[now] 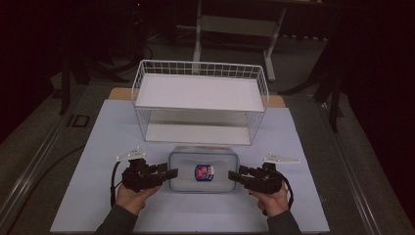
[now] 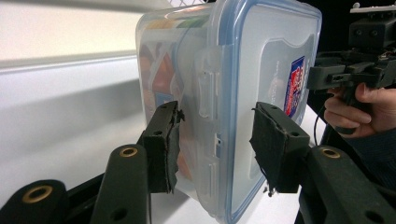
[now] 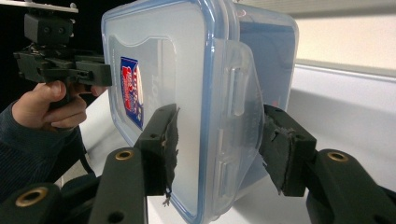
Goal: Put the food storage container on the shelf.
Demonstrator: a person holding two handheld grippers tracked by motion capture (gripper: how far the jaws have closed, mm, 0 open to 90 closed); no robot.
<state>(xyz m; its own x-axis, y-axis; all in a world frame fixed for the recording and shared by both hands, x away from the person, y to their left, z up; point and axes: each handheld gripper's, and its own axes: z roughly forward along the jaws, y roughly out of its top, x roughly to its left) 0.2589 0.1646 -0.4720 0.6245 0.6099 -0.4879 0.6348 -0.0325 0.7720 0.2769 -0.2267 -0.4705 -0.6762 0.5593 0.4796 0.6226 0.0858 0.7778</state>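
Straddling the box's (image 1: 203,171) short ends, the left gripper (image 2: 215,140) and right gripper (image 3: 217,144) stand with jaws wide around its latches. It lies on the table before a wire rack (image 1: 200,100). Closing both evenly should steady any lift.

High view looks down; both gripper views face inward, close, sharing the container (image 1: 203,171)
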